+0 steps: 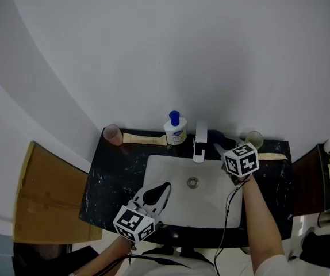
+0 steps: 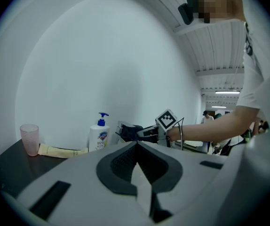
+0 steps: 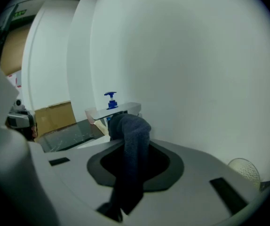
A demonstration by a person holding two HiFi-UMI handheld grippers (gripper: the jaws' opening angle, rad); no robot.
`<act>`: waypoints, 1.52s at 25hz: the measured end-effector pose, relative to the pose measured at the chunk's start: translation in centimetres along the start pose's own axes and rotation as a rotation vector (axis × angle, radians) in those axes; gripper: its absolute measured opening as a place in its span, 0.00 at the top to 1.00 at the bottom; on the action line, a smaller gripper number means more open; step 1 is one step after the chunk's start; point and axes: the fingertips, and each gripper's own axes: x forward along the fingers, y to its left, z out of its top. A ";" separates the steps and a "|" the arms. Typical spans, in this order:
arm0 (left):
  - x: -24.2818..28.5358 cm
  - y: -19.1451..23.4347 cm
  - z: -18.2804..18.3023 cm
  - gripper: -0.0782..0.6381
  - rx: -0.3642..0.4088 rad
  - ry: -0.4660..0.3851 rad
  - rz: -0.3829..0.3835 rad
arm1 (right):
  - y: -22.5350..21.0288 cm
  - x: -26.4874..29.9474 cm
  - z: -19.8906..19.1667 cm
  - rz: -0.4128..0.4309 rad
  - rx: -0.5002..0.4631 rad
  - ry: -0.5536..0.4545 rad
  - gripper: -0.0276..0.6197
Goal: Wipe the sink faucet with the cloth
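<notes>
The white faucet (image 1: pixel 199 140) stands at the back rim of the white sink (image 1: pixel 165 171). My right gripper (image 1: pixel 219 148) reaches in from the right and is shut on a dark blue cloth (image 1: pixel 216 135). In the right gripper view the cloth (image 3: pixel 133 145) hangs out of the jaws, its bunched end right at the faucet spout (image 3: pixel 115 111); whether it touches I cannot tell. My left gripper (image 1: pixel 156 193) hovers over the basin's front left, its jaws together with nothing in them (image 2: pixel 136 145), well clear of the faucet.
A soap bottle with a blue pump (image 1: pixel 175 129) stands just left of the faucet, and a pink cup (image 1: pixel 113 135) sits at the back left of the black counter (image 1: pixel 104 180). A clear cup (image 1: pixel 254 138) is at the back right. A brown cardboard box (image 1: pixel 44 197) stands left of the counter.
</notes>
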 end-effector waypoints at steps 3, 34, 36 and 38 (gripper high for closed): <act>0.1 0.1 0.0 0.89 -0.004 0.001 0.000 | 0.5 -0.7 -0.1 0.052 -0.012 -0.003 0.83; -0.3 0.2 0.5 0.89 -0.001 -0.014 0.019 | 2.7 1.4 1.3 0.055 -0.159 0.007 0.83; -0.5 0.4 0.4 0.89 -0.002 -0.014 0.021 | 1.7 0.9 0.9 0.015 -0.125 -0.001 0.83; -0.7 0.4 0.4 0.89 -0.001 -0.013 0.021 | 0.3 0.1 0.2 -0.032 -0.094 -0.002 0.83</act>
